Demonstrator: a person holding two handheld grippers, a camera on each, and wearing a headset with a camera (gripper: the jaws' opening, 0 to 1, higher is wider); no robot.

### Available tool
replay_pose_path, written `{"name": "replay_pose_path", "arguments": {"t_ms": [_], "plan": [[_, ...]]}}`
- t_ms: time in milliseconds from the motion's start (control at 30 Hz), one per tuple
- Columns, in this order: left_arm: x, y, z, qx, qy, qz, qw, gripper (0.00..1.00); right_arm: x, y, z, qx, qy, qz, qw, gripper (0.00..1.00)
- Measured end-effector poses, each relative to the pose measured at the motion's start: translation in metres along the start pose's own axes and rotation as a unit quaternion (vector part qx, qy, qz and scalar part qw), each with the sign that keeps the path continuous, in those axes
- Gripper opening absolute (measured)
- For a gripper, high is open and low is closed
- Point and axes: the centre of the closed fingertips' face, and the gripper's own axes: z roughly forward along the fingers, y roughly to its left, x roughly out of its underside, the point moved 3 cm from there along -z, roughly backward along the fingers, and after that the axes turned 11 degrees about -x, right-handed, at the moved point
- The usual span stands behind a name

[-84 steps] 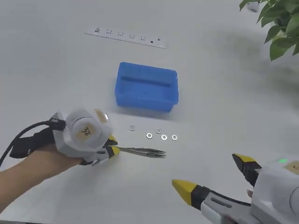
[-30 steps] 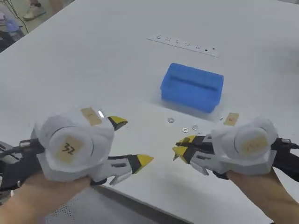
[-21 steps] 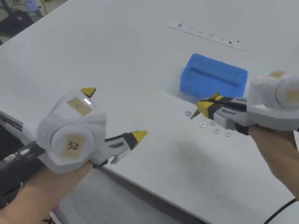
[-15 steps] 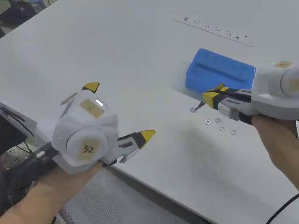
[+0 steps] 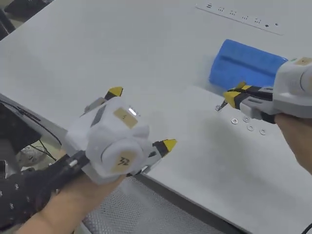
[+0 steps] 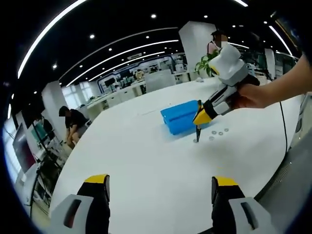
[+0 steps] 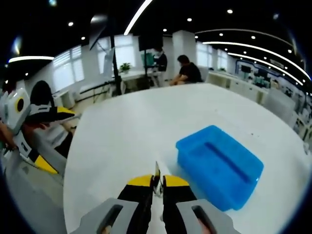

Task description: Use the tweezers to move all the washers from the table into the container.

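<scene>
Right gripper (image 5: 230,97): jaws closed almost fully on the tweezers (image 6: 198,132), gripped at the upper end, tips pointing down at the table (image 5: 146,48).
Left gripper (image 5: 142,118): jaws spread wide, nothing between them, held near the front edge of the table, well apart from the work.
Tweezer tips: down at the nearest washer (image 5: 218,108), at or just above it; contact too small to tell, and no washer visibly pinched.
Other washers (image 5: 250,127): a loose row lying flat on the table just beside the first, at least three countable in the head view.
Container (image 5: 246,63): blue, open at the top, standing near the washers on their far side; no washer visible on the part of its floor seen in the right gripper view.
Done so far: tweezers in hand and brought to the first washer; by the look of it, nothing delivered yet.
Left to do: pinch, lift and carry to the container, then the same for each washer in the row.
Progress, as a judgement: early, at the first pick.
</scene>
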Motion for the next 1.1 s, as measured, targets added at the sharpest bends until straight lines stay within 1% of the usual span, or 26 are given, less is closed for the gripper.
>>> {"name": "replay_pose_path", "arguments": {"t_ms": [67, 133, 267, 367, 433, 500, 567, 633, 667, 733, 767, 833, 867, 900, 933, 967, 1033, 1067, 1100], "plan": [[-0.001, -0.001, 0.000, 0.004, -0.002, -0.002, 1.0000, 0.87, -0.001, 0.001, -0.001, 0.002, -0.001, 0.005, 1.0000, 0.03], [-0.001, -0.004, -0.001, 0.010, -0.002, 0.003, 0.9999, 0.87, -0.001, 0.002, -0.001, 0.003, -0.007, 0.009, 0.9999, 0.03], [0.001, -0.012, 0.000, 0.029, 0.006, 0.009, 0.9995, 0.88, -0.005, 0.006, 0.000, 0.003, -0.021, 0.027, 0.9994, 0.03], [0.004, -0.016, 0.000, 0.040, 0.016, 0.016, 0.9990, 0.88, -0.008, 0.004, 0.000, 0.010, -0.021, 0.027, 0.9994, 0.03], [0.006, -0.017, 0.000, 0.044, 0.022, 0.015, 0.9987, 0.87, -0.011, 0.004, 0.001, 0.006, -0.026, 0.038, 0.9989, 0.03], [0.007, -0.017, 0.001, 0.045, 0.027, 0.016, 0.9985, 0.86, -0.012, 0.004, 0.000, 0.007, -0.027, 0.038, 0.9989, 0.03], [0.007, -0.017, 0.000, 0.045, 0.030, 0.014, 0.9984, 0.86, -0.011, 0.005, 0.001, 0.009, -0.022, 0.034, 0.9991, 0.03], [0.005, -0.017, -0.001, 0.042, 0.022, 0.018, 0.9987, 0.86, -0.006, 0.007, 0.003, 0.007, -0.009, 0.025, 0.9996, 0.03], [0.005, -0.017, -0.001, 0.041, 0.020, 0.021, 0.9988, 0.86, -0.008, 0.007, 0.003, 0.008, -0.019, 0.020, 0.9996, 0.03], [0.003, -0.016, -0.001, 0.037, 0.013, 0.021, 0.9990, 0.86, -0.007, 0.006, 0.002, 0.012, -0.023, 0.023, 0.9994, 0.03], [0.001, -0.015, -0.002, 0.037, 0.011, 0.018, 0.9991, 0.86, -0.007, 0.005, 0.001, 0.023, -0.025, 0.030, 0.9990, 0.03], [-0.001, -0.014, -0.002, 0.038, 0.002, 0.010, 0.9992, 0.86, -0.005, 0.005, -0.001, 0.030, -0.026, 0.032, 0.9987, 0.02], [0.000, -0.014, -0.003, 0.039, 0.000, 0.005, 0.9992, 0.85, -0.003, 0.006, -0.002, 0.037, -0.029, 0.033, 0.9983, 0.02], [0.001, -0.015, -0.002, 0.038, 0.001, 0.007, 0.9993, 0.85, -0.002, 0.007, -0.003, 0.039, -0.030, 0.033, 0.9982, 0.02], [0.003, -0.014, -0.002, 0.035, 0.007, 0.010, 0.9993, 0.85, -0.001, 0.008, -0.004, 0.043, -0.029, 0.033, 0.9981, 0.01], [0.003, -0.014, -0.002, 0.033, 0.007, 0.014, 0.9993, 0.86, 0.000, 0.007, -0.005, 0.051, -0.027, 0.031, 0.9978, 0.01], [0.001, -0.012, -0.002, 0.026, 0.001, 0.013, 0.9996, 0.88, 0.000, 0.006, -0.006, 0.049, -0.021, 0.042, 0.9977, 0.01], [0.001, -0.011, -0.003, 0.025, 0.000, 0.010, 0.9996, 0.89, 0.001, 0.004, -0.005, 0.049, -0.014, 0.049, 0.9975, 0.01], [-0.001, -0.009, -0.004, 0.024, -0.005, 0.005, 0.9997, 0.91, 0.001, 0.004, -0.005, 0.049, -0.012, 0.047, 0.9976, 0.01]]}}
